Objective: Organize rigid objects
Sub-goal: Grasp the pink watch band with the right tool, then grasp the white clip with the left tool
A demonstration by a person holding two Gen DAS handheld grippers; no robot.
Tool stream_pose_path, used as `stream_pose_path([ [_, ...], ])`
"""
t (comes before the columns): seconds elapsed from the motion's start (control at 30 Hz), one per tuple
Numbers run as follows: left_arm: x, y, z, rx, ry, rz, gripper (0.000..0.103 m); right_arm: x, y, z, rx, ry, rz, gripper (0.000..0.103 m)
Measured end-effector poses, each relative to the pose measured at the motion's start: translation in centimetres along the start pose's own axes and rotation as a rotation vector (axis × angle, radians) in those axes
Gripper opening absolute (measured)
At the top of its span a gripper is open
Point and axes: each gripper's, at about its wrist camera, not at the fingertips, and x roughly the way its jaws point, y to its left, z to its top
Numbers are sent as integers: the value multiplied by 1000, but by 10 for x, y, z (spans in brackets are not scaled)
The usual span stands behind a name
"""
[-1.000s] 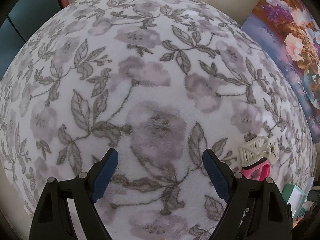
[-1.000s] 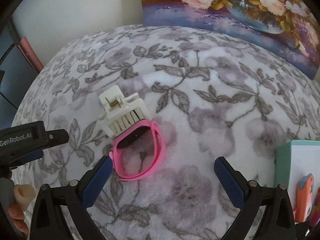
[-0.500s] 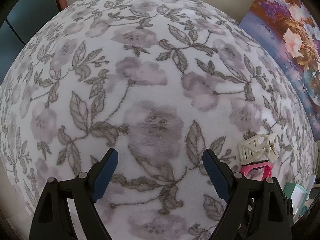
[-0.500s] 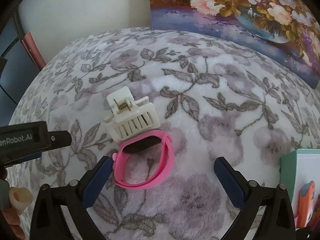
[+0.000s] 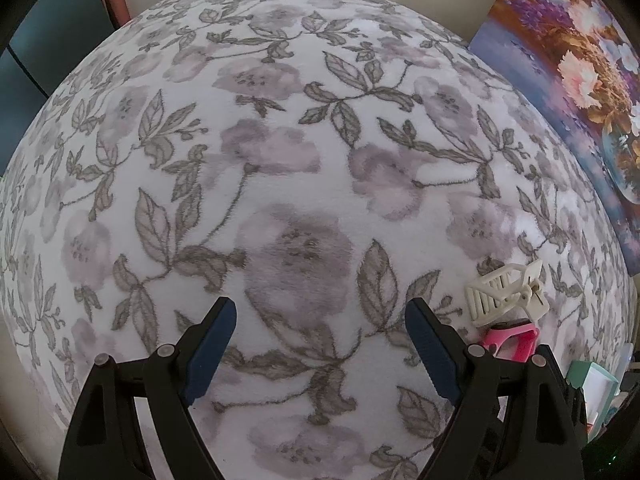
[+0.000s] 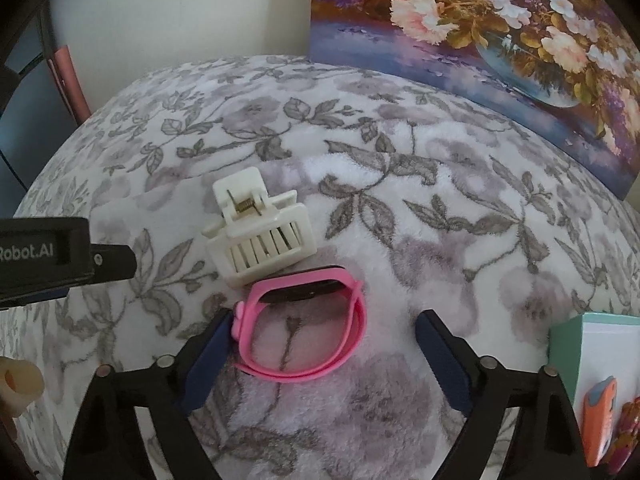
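A pink watch band (image 6: 360,320) with a dark face lies on the floral blanket (image 6: 400,184), and a white hair claw clip (image 6: 260,236) touches its far side. My right gripper (image 6: 325,316) hangs over the band, jaws closing. The band sits between them, close against the left finger (image 6: 212,344) and apart from the right one. My left gripper (image 5: 320,304) is open over bare blanket, nothing between its fingers. In the left wrist view, the clip (image 5: 504,292) and pink band (image 5: 516,340) lie to its right.
A teal box (image 6: 564,344) at the right edge holds an orange item (image 6: 598,420) and other small things. A flower painting (image 6: 480,40) leans on the wall behind the blanket. The left gripper's body (image 6: 48,256) and a person's finger (image 6: 16,384) show at the left.
The right gripper has closed in on the pink band, which now lies between its jaws, and the jaws have narrowed a little. The left gripper has barely shifted.
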Motion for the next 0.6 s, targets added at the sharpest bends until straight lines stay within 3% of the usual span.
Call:
stream_pose_path([
  [0.33, -4, -16, -3, 28, -5, -10, 87, -5, -21, 3, 43, 4, 5, 66],
  [0.6, -8, -33, -5, 45, -16, -18, 87, -9, -37, 4, 77, -4, -6, 65],
])
